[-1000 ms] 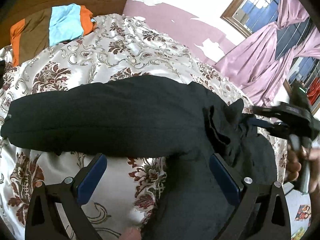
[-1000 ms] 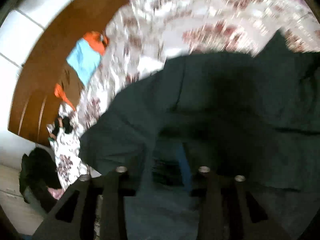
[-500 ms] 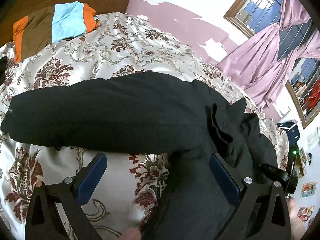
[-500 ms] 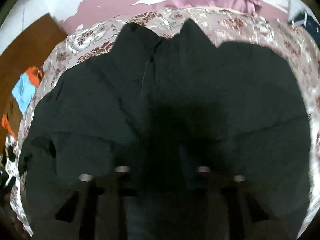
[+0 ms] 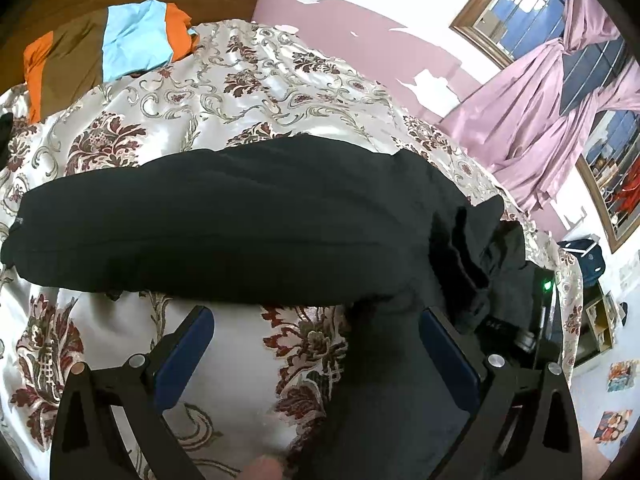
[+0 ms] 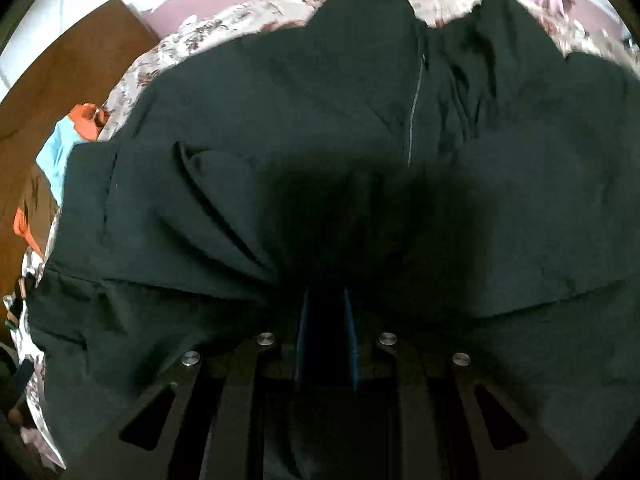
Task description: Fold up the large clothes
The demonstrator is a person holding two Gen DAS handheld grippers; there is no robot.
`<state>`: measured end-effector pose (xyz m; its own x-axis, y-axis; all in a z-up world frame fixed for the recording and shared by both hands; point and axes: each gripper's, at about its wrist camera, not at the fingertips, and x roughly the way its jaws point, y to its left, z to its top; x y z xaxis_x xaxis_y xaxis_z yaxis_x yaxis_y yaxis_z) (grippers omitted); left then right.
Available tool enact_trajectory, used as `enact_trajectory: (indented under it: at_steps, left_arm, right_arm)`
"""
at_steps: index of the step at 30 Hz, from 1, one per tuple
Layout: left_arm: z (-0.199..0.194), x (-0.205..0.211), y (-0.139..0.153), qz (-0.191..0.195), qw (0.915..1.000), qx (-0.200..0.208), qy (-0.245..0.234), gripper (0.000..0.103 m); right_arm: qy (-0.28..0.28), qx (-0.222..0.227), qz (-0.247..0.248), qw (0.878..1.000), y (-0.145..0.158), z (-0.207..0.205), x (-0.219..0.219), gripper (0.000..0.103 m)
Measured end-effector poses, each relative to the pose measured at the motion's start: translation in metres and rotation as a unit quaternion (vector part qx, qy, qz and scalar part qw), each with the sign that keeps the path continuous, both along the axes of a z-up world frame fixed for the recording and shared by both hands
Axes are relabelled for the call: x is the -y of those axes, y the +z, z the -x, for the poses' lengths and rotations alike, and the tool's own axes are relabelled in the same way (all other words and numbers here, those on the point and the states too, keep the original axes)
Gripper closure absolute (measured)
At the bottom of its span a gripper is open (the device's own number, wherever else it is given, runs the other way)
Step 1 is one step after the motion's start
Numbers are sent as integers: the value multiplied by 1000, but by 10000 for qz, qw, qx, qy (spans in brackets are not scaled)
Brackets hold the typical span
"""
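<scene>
On floral bedspread (image 5: 248,76): black garment (image 5: 224,220) laid across, long fold running sideways, bunched collar end toward pink curtain (image 5: 560,128). Left gripper (image 5: 316,340) held with jaws wide apart above garment's near edge, nothing pinched; bedspread and dark cloth seen between pads. Right gripper (image 6: 325,312) seen nearly closed after closing in, jaws pinched on black garment fabric, folds radiating from the pinch. Orange-blue-brown cloth (image 5: 132,40) lying at bedspread's far corner, well apart from garment.
</scene>
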<state>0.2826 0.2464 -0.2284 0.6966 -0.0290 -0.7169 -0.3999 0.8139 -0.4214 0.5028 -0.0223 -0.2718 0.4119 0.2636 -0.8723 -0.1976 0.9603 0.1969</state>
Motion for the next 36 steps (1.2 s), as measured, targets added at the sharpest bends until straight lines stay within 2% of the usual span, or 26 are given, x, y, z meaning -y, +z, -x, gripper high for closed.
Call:
enact_trajectory:
  at_steps: [4,7,11,13,15,16,18,19,21,24,25,28,30,34,36]
  left_arm:
    - [1,-1,0,-23,10000,7,-42,0]
    - [2,-6,0,27,10000,12,18,0]
    - [5,-18,-3,59,9998,-44,175,0]
    - [9,-30,-7,188,9992,-70,338,0]
    - [16,-50,-15,523,9968,-80,596,0]
    - [21,-65,-22,755,9940,-85,782,0]
    - [31,-89,-34,1020,9884,-129,1119,0]
    - [38,-102,-40,1086,9853,-158,1307,0]
    - [53,-128,-50,1232,9766,-190,1753,0]
    - [78,-164,-71,1951,9559,90,2192,0]
    - [84,-174,-81,2288,9464,188,2272,0]
    - [89,-192,-108,2991,9227,362,2405,0]
    - [86,-198,-123,3318,9095,500,2454,0]
    - [69,-209,-149,4025,8766,1117,2392,1]
    - [64,-209,-154,4141,8687,1348,2363,1]
  right_arm:
    - [-15,30,-27,10000,1,4,2,87]
    - [-244,307,-302,9988,20,8,24,87]
    - [-624,479,-154,9968,30,11,60,87]
    - [-686,336,-45,9971,27,9,70,87]
    - [-713,240,-27,9972,29,11,77,86]
    - [-727,236,-13,9971,33,13,80,83]
    - [-695,292,-73,9971,43,18,76,56]
    - [-644,394,-129,9971,53,22,71,51]
    - [-405,626,-217,9970,74,34,55,48]
    - [10,794,-264,9965,98,44,29,48]
    - [163,846,-260,9959,106,49,21,48]
    - [633,947,-394,9927,128,55,-12,48]
    - [847,996,-493,9902,137,57,-25,47]
    - [1285,1084,-496,9845,151,64,-69,47]
    - [1399,1067,-479,9832,152,68,-83,47]
